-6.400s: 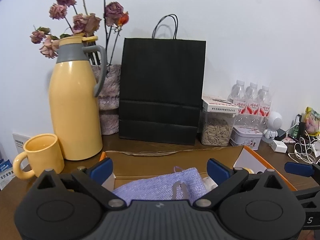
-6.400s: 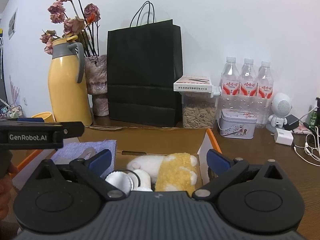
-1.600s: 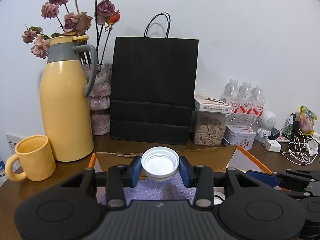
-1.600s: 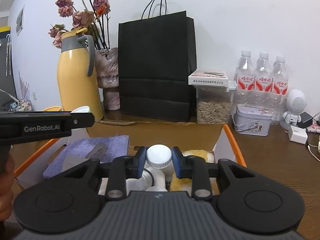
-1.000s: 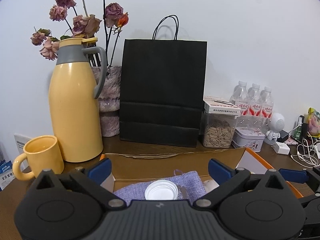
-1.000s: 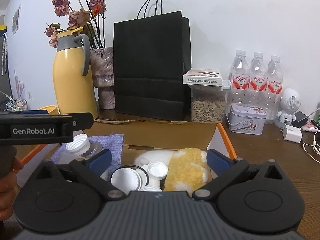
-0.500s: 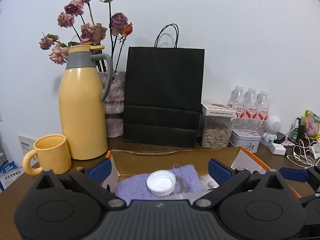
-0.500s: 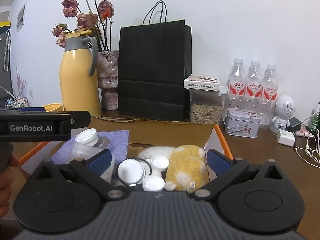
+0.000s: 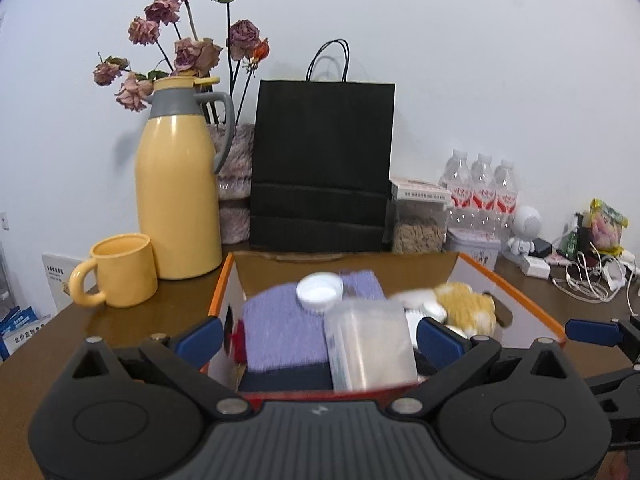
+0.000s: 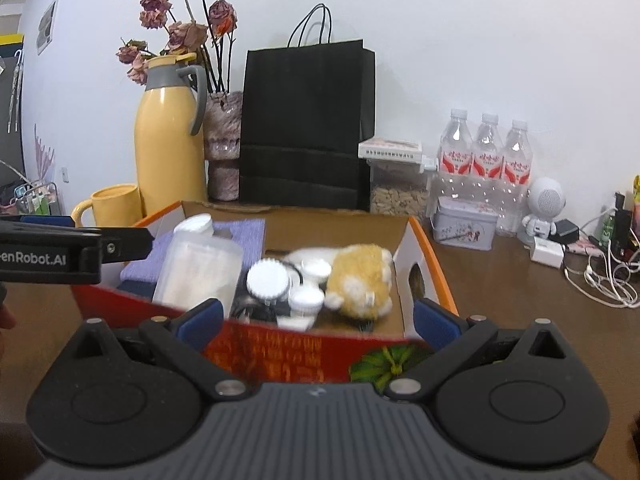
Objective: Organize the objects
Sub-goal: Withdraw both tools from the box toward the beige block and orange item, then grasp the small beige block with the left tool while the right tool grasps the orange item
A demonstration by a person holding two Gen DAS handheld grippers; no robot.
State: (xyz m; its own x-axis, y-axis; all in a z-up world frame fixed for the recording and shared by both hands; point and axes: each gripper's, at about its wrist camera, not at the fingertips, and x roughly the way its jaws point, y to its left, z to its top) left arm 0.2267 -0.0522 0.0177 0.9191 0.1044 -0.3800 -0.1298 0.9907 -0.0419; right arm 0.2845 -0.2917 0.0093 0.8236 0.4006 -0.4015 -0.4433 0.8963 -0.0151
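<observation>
Now both grippers hang above the near edge of the box (image 9: 520, 286) on the table (image 9: 160, 312). Fingers of the left gripper (image 9: 318, 338) and right gripper (image 10: 316, 320) are spread wide, holding nothing. Inside the box a clear bottle (image 10: 200, 268) lies on a purple cloth (image 9: 280, 332), beside white caps (image 10: 268, 280) and a plush toy (image 10: 360, 276).

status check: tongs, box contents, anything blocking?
Left tongs open, empty. Right tongs open, empty. Clear bottle lies in the box on purple cloth, beside plush toy. Nothing blocking.
</observation>
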